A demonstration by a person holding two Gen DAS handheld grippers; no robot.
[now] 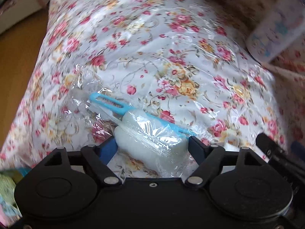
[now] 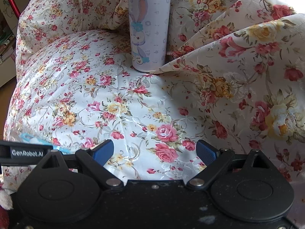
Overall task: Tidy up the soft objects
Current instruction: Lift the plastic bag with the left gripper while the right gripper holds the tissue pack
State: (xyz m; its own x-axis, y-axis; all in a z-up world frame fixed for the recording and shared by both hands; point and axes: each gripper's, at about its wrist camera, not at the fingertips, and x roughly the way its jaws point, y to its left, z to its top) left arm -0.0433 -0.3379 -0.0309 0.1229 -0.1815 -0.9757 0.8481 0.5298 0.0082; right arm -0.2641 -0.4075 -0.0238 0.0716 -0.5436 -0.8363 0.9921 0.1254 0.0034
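Floral cloth (image 2: 133, 105) — left hand-held gripper (image 1: 152, 143) steeply down, clamped on wrapped sponge (image 1: 150, 139); right hand-held gripper (image 2: 154, 150) apart, empty.

We see a wrapped sponge brush (image 1: 150, 133) lying on the bedspread (image 2: 118, 103), the bottle (image 2: 148, 30) standing behind, the drape (image 2: 238, 76) to its right.

We find a rounded cushion surface under a glossy white floral cover (image 2: 106, 103), pink and yellow roses throughout. A clear plastic packet (image 1: 150, 143) rests on it near the front edge, holding a white sponge with a light blue handle (image 1: 112, 103) pointing up-left. Farther back a white bottle with a rabbit print (image 2: 148, 36) stands upright on the cover, a cream floral cloth (image 2: 238, 72) bunched against its base.
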